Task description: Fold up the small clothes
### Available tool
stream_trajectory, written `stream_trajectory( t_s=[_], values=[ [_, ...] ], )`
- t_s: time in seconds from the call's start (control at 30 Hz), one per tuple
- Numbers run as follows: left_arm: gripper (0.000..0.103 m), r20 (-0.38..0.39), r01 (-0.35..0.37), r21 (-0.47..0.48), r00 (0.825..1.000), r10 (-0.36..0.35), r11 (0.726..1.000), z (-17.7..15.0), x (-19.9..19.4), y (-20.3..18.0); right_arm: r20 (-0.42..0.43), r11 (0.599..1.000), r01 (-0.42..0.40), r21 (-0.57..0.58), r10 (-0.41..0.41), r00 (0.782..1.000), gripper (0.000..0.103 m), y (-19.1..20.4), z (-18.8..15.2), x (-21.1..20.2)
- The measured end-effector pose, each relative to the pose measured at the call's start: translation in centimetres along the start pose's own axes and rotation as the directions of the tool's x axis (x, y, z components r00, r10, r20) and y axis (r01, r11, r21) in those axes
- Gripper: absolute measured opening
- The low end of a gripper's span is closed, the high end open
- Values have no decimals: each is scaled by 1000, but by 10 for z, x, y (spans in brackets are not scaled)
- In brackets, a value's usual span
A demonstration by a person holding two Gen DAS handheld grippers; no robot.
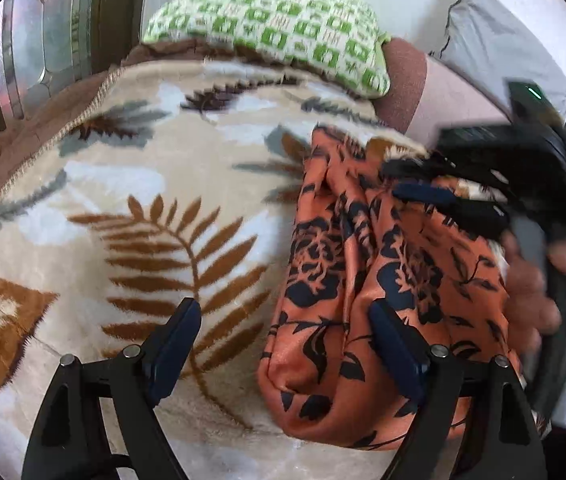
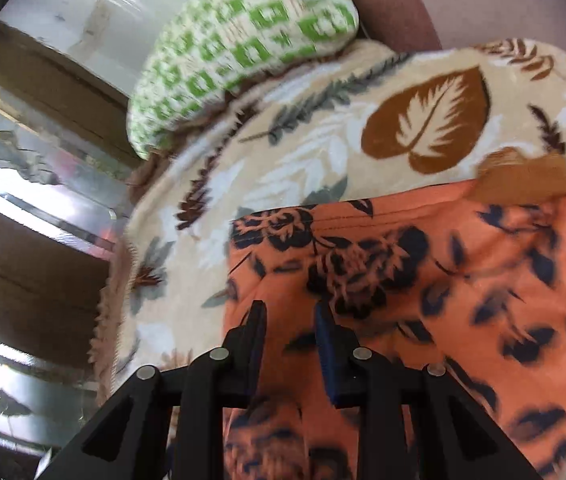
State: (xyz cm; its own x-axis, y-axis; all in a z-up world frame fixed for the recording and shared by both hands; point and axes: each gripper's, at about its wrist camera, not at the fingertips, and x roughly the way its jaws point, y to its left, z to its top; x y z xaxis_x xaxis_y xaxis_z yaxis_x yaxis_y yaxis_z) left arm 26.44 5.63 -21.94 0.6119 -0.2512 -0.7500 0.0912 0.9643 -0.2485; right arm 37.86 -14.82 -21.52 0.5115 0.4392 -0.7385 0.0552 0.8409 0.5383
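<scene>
Cloth (image 1: pixel 363 280): orange, bunched on the blanket (image 1: pixel 123 200), bare blanket to its left.
Left gripper (image 1: pixel 283 332): spread wide, low at the cloth's near edge.
Right gripper (image 2: pixel 289 320): narrow gap over the cloth, grip unclear.

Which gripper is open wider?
The left gripper: its fingers stand far apart, one over the blanket. The right gripper shows only a narrow gap above the orange floral garment.

Bare cream fleece blanket with brown fern leaves (image 1: pixel 131 208) lies open left of the bunched orange floral-print garment (image 1: pixel 363 280). A green-and-white checked woven pillow (image 1: pixel 275 28) blocks the far edge (touching the blanket there).
</scene>
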Motion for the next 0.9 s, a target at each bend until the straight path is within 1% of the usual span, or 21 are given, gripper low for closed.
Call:
stream_trajectory(
  t_s=[0.03,0.07,0.13,0.2,0.27,0.3,0.33,0.4,0.47,0.5,0.57,0.63,0.7,0.77,0.87,0.9],
  values=[
    [87,26,-1,8,1000,1,1000,1,-5,-1,13,1000,-11,-10,11,1000,28,1,0,-6],
    [87,50,-4,19,999,3,1000,1,-10,-3,29,1000,-12,-29,13,1000,28,-1,-7,-21],
    [87,89,-23,56,996,18,998,1,-16,-9,45,998,20,-61,-18,999,28,-4,-22,-44],
    [87,75,-66,97,995,59,993,-2,-12,-15,45,996,41,-85,-37,998,28,-11,-42,-64],
    [87,23,-120,128,993,118,985,-7,0,-18,32,991,94,-99,-91,995,28,-20,-66,-79],
    [87,10,-127,128,992,127,984,-9,4,-18,20,989,109,-101,-107,994,28,-24,-75,-83],
    [87,14,-124,115,992,123,986,-9,3,-16,-1,987,120,-104,-121,993,28,-31,-88,-85],
    [87,23,-137,125,991,135,983,-10,1,-17,-38,987,117,-107,-121,992,28,-39,-110,-79],
    [87,31,-152,138,988,149,979,-13,2,-20,-19,983,120,-137,-124,992,28,-43,-125,-78],
    [87,37,-159,135,987,155,978,-13,1,-20,-9,981,126,-151,-129,992,28,-41,-125,-80],
    [87,39,-163,132,986,159,978,-14,0,-21,-27,981,130,-142,-135,991,29,-34,-112,-79],
    [87,31,-155,115,988,153,981,-12,1,-18,-19,987,83,-140,-87,996,30,-20,-92,-76],
    [88,21,-145,100,989,144,984,-12,1,-17,-8,982,67,-174,-69,998,30,-2,-75,-66],
    [90,12,-136,87,991,135,987,-11,3,-14,-16,979,41,-201,-45,999,30,15,-56,-48],
    [91,11,-134,91,991,134,987,-9,5,-13,-70,980,-18,-196,5,998,30,34,-32,-6],
    [91,15,-139,99,990,138,985,-9,5,-14,-83,981,-23,-194,6,996,29,37,-27,7]
  ],
)
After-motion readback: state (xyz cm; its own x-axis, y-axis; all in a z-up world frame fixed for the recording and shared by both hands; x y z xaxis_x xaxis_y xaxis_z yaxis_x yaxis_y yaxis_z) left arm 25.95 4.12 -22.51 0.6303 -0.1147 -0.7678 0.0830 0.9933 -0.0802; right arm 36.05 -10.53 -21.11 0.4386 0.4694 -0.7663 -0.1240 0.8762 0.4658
